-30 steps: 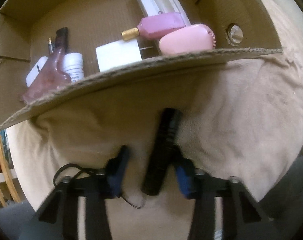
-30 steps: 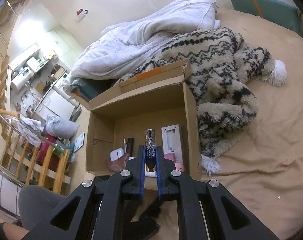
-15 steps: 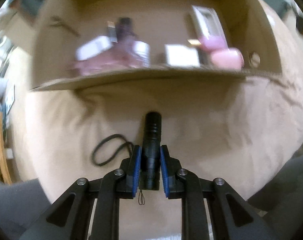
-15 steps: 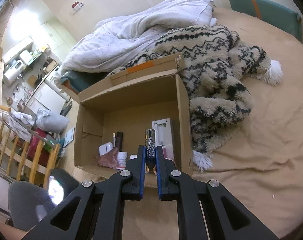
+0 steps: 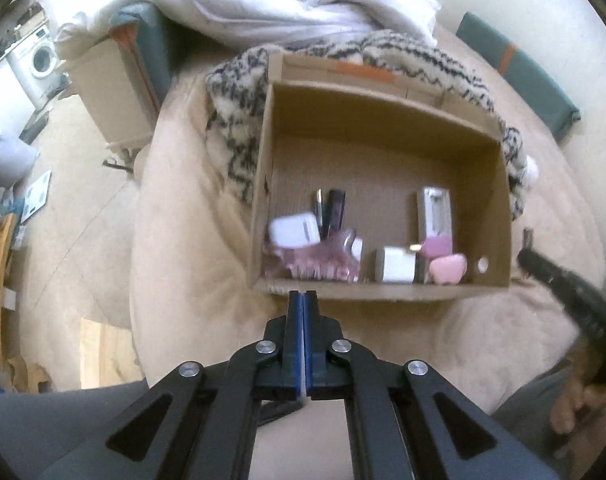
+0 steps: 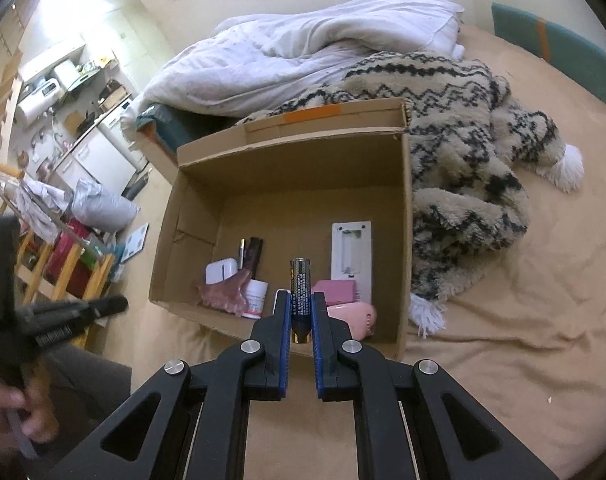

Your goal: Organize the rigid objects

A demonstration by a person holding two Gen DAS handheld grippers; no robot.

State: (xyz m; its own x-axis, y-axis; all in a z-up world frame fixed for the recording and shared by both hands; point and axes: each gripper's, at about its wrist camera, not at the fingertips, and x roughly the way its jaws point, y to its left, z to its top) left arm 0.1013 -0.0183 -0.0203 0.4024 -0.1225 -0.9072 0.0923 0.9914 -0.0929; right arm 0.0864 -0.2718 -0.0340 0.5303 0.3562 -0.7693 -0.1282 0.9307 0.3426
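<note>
My right gripper (image 6: 300,296) is shut on a black-and-gold battery (image 6: 300,280), which stands upright between its blue pads. In that view the battery lies over the near part of an open cardboard box (image 6: 407,240). My left gripper (image 5: 303,294) is shut, pads pressed together with no object visible between them, and sits short of the box's (image 5: 259,200) near wall. A dark shape (image 5: 275,408) shows under its fingers. The left gripper (image 6: 115,305) also appears blurred at the right wrist view's left edge. The black flashlight is not plainly visible.
Inside the box lie a white remote-like case (image 6: 351,252), a pink bottle (image 6: 335,292), a pink oval item (image 6: 355,316), a white jar (image 6: 257,296), a pink clip (image 6: 227,294) and a white charger (image 6: 221,272). A patterned fleece blanket (image 6: 475,160) and white duvet (image 6: 303,52) border the box.
The left gripper rose and drew back from the bed. The black flashlight between its jaws half a second ago no longer shows there, and the pads now touch. The right gripper shifted slightly, still holding the battery.
</note>
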